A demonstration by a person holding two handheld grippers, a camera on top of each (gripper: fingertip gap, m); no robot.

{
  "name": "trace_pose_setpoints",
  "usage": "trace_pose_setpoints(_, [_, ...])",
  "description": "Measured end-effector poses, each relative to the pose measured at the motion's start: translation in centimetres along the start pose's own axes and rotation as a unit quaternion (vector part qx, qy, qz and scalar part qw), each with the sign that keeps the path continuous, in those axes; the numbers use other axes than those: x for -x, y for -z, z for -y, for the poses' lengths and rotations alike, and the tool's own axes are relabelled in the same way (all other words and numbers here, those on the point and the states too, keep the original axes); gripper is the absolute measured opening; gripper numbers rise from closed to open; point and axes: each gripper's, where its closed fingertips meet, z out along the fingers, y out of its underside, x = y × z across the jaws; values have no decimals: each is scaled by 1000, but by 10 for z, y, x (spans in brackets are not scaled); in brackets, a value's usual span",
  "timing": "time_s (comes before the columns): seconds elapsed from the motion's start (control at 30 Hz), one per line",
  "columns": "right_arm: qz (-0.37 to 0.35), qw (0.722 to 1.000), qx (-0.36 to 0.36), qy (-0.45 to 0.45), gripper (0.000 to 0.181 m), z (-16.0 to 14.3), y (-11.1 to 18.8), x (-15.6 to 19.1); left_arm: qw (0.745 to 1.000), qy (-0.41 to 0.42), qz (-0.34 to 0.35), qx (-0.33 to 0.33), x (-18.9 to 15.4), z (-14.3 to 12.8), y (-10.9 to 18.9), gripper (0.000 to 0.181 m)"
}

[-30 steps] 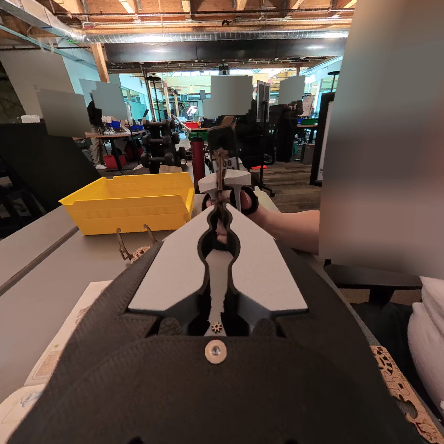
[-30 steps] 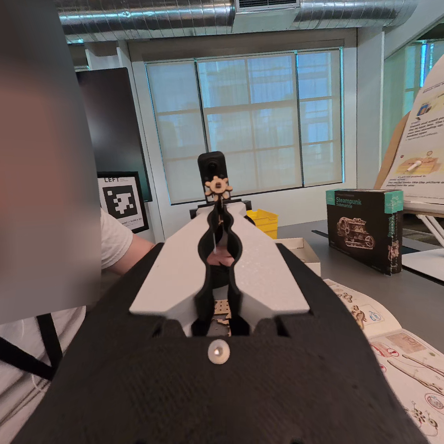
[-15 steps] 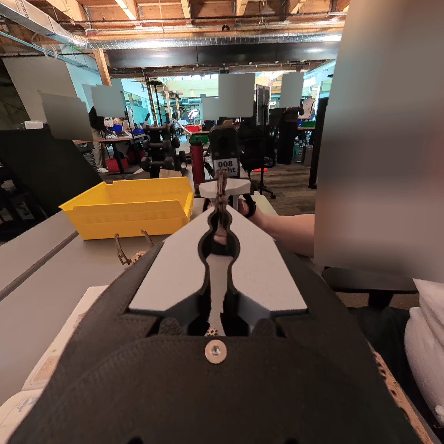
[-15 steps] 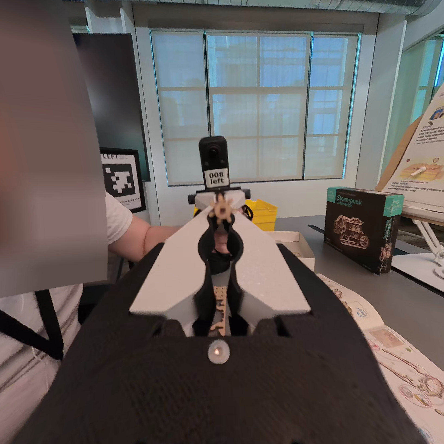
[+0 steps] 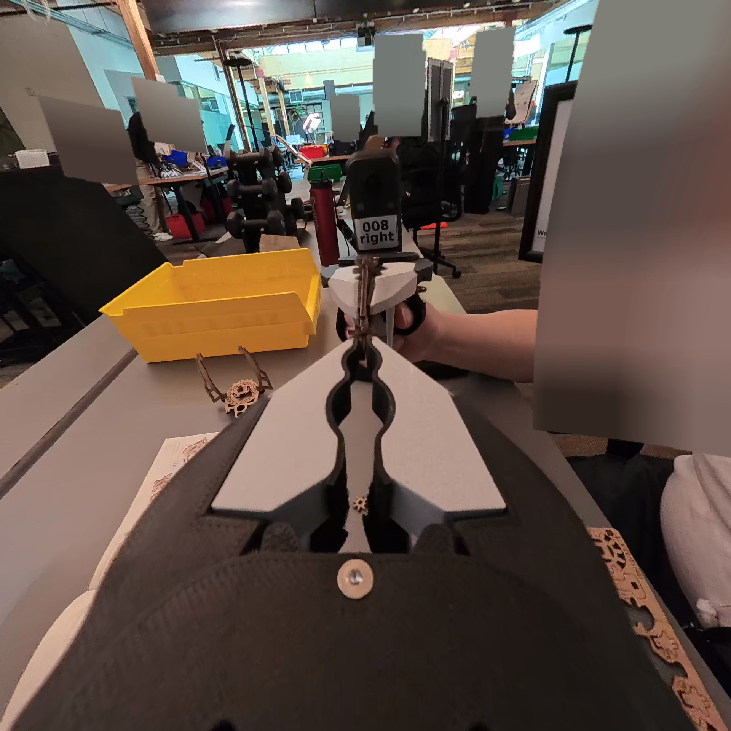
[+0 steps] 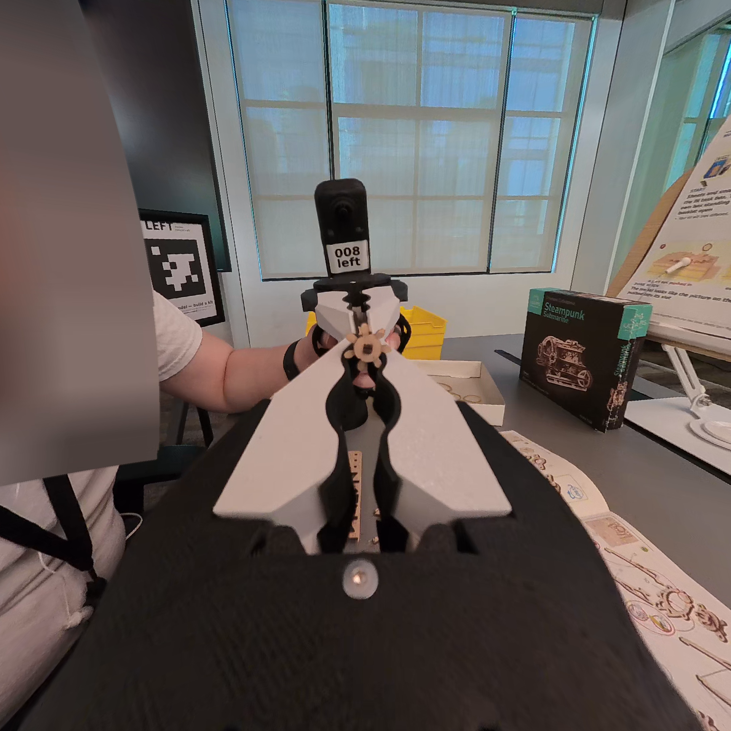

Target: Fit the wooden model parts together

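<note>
Two grippers face each other tip to tip above the grey table [image 5: 79, 443], each held in one of the person's hands. The right gripper [image 6: 366, 348] has its white jaws closed to a narrow pinch on a small pale wooden gear with rounded teeth [image 6: 366, 347], which sits right at the jaw tips, its flat face turned toward the right wrist camera. The left gripper [image 5: 363, 343] has its jaws likewise drawn close together at the tips, gripping a thin dark wooden strip-shaped part [image 5: 363, 300] seen edge-on; the strip rises from those tips toward the right gripper beyond. From the left wrist view the gear shows only as a thin toothed edge where the two sets of tips meet, so whether the two wooden parts touch cannot be told.

Lower down, through the gap between the left jaws, a tiny loose wooden cog [image 5: 360, 505] lies on the table. Through the gap between the right jaws a pale perforated wooden strip [image 6: 355, 494] lies on the table.

Farther off on the table stand a yellow plastic bin [image 5: 221, 300] and, just in front of it, a partly built wooden assembly with two curved arms and a round gear hub [image 5: 237, 385]. In the right wrist view a dark model-kit box [image 6: 581, 360] stands upright, a shallow white cardboard tray [image 6: 474, 389] lies beside it, and an open printed instruction booklet [image 6: 633, 573] spreads along the right.
</note>
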Motion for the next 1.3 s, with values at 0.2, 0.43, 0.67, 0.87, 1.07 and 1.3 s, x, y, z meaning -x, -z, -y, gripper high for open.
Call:
trace_pose_setpoints(0.2, [5,999,36,-11,2,-9,-1,0,998,-30,2,52,0,-11,1,0])
trace_pose_setpoints(0.43, [3,1000,3,-31,1,-2,1,-6,1000,-11,-2,5,5,-4,-1,0])
trace_pose_setpoints(0.67, [0,999,18,30,1,-1,2,1,1000,-25,-12,-11,-1,-3,-1,0])
trace_pose_setpoints(0.87, [-3,999,29,38,1,-3,1,0,999,-37,-8,-3,0,-4,0,0])
trace_pose_setpoints(1.07, [2,1000,5,-8,2,-1,2,-3,998,-62,13,19,1,-9,-4,0])
trace_pose_setpoints(1.3, [-9,999,50,3,1,-10,3,-4,998,-47,7,35,1,-15,-4,0])
